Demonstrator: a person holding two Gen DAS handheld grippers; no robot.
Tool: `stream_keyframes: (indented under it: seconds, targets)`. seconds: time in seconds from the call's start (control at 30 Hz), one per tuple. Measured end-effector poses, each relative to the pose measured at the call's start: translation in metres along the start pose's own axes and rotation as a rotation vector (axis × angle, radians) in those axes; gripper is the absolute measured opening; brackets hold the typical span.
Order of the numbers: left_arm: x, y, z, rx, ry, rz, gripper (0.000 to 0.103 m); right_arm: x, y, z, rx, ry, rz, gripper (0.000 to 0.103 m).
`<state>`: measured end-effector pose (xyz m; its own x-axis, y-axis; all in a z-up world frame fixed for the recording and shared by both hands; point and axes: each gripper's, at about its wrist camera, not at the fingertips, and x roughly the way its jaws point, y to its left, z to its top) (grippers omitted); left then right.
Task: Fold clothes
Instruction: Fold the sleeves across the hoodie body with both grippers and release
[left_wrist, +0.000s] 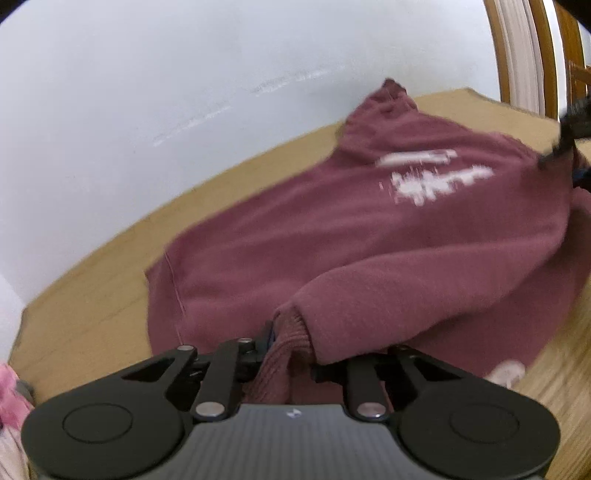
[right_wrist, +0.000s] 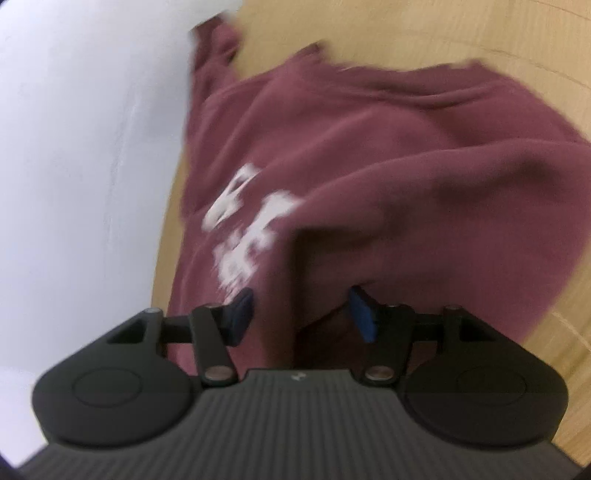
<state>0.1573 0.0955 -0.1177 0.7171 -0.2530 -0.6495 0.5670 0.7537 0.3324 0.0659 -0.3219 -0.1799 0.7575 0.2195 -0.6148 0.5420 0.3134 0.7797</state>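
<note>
Maroon sweatshirt (left_wrist: 369, 236) on wooden table (left_wrist: 92, 295), white print up; sleeve cuff (left_wrist: 284, 354) pinched in my left gripper (left_wrist: 286, 363), sleeve drawn across body; my right gripper (right_wrist: 301, 314) spread wide, holding nothing; fold partway, body unfolded.

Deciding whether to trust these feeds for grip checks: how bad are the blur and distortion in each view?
Left wrist view: the sweatshirt print is smeared, but the ribbed cuff in the left gripper reads clearly; fisheye bends the table edge. Right wrist view: heavier motion blur; the right gripper has its blue pads visibly apart.
</note>
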Motion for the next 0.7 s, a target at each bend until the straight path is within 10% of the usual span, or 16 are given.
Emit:
stream_keyframes:
  seconds: [0.07,0.23,0.37,0.7]
  targets:
    - [0.003,0.006,0.026,0.051,-0.029,0.022,0.018,0.0,0.015,0.0,-0.084,0.017,0.025,0.011]
    - [-0.011,0.026,0.118,0.106,-0.229,0.111,0.017,-0.03,0.037,0.021,-0.128,-0.108,0.162,0.01]
    - [-0.037,0.029,0.125,0.101,-0.303,0.12,0.018,-0.056,0.037,0.016,-0.19,-0.155,0.246,0.01]
    - [0.007,-0.021,-0.05,0.202,0.149,0.076,0.029,-0.039,-0.007,-0.039,-0.27,-0.025,0.054,0.01]
